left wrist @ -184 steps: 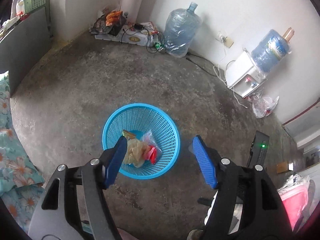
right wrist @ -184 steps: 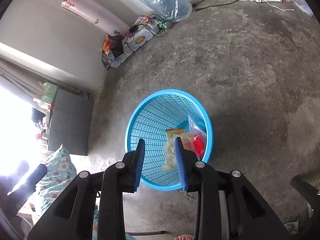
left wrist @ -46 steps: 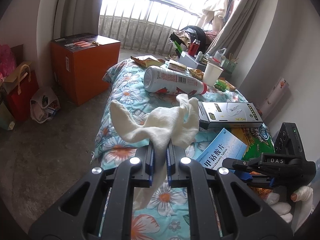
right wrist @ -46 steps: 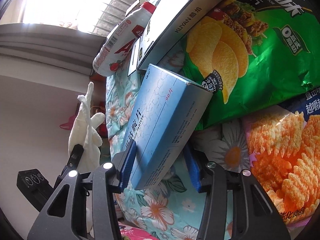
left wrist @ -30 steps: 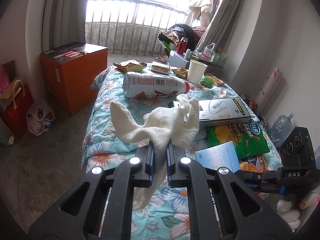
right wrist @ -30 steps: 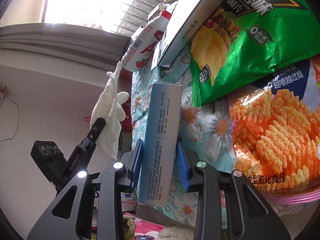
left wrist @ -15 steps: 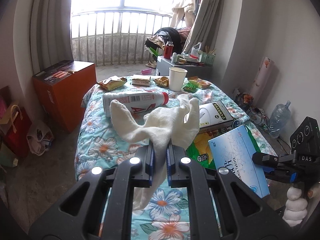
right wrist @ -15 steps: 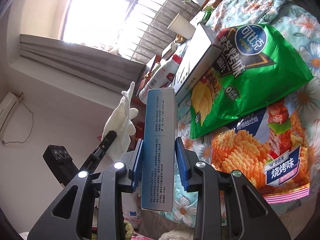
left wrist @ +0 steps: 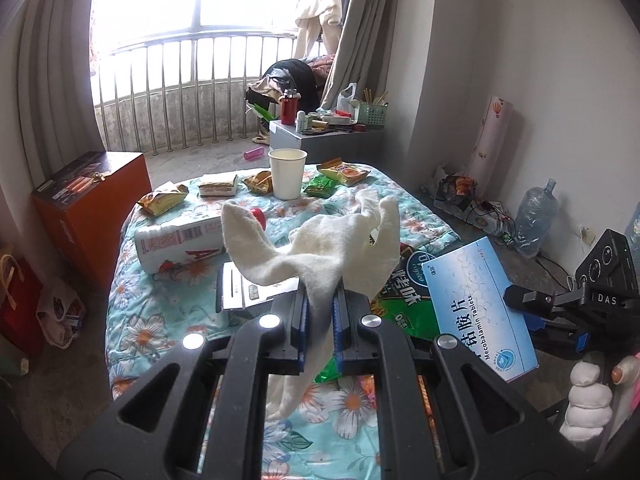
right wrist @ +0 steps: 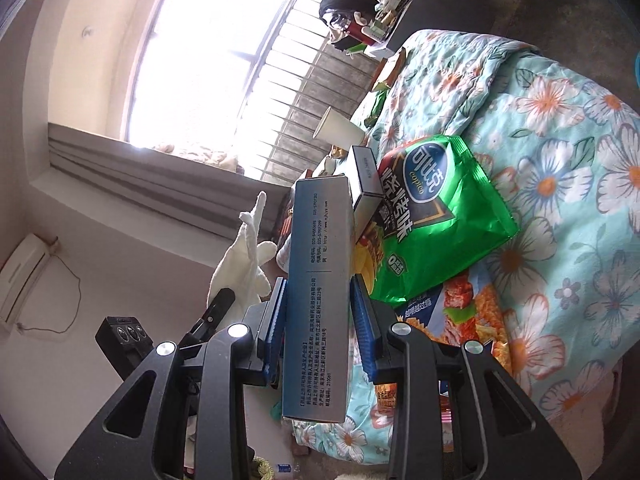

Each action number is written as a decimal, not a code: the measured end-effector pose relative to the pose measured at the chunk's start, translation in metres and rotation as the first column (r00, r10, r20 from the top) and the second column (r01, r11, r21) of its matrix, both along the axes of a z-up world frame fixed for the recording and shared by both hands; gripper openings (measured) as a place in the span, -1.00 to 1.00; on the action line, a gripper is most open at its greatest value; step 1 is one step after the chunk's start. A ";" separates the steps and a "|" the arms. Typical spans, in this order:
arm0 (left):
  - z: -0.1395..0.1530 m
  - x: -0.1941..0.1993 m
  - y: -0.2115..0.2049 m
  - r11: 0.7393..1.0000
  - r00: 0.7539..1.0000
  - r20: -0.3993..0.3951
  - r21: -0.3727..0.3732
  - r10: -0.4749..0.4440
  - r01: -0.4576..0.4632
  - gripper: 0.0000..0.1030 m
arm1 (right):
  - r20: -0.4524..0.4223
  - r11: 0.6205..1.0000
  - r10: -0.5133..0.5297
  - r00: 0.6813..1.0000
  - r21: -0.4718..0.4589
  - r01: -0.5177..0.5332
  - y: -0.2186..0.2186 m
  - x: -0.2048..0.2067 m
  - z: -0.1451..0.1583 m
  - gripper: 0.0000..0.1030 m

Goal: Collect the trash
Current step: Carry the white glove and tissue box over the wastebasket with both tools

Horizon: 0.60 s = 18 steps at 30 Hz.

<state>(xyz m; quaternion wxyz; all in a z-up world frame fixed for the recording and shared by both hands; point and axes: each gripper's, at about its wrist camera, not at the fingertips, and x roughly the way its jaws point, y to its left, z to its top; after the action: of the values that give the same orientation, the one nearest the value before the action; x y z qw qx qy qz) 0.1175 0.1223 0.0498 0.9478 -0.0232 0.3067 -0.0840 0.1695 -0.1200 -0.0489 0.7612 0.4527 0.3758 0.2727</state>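
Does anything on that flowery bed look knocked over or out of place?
Yes. A big white drink bottle with a red cap lies on its side on the floral quilt, among snack packets, while the paper cup near it stands upright. Nothing looks spilled.

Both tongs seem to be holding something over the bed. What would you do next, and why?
Probably carry both away from the bed toward a bin, which is not in view. The left tongs are clamped on a white glove, the right tongs on a blue box, so neither can grab more.
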 end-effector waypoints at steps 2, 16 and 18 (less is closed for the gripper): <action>0.001 0.004 -0.011 1.000 1.000 0.003 0.006 -0.017 0.017 -0.85 | 0.005 1.000 -0.015 1.000 0.009 0.015 -0.008 -0.005 0.003 -0.39; 0.008 0.035 -0.088 0.988 0.988 0.014 0.039 -0.153 0.152 -0.85 | 0.022 0.985 -0.168 0.986 0.054 0.166 -0.087 -0.038 0.010 -0.39; 0.008 0.041 -0.100 0.984 0.984 0.012 0.044 -0.176 0.175 -0.85 | 0.020 0.980 -0.189 0.982 0.060 0.187 -0.096 -0.037 0.010 -0.39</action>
<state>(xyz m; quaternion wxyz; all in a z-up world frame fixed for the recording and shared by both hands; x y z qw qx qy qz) 0.1583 0.0218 0.0580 0.9394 0.0247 0.3018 -0.1609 0.1329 -0.2155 -0.0393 0.7749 0.5046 0.3133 0.2162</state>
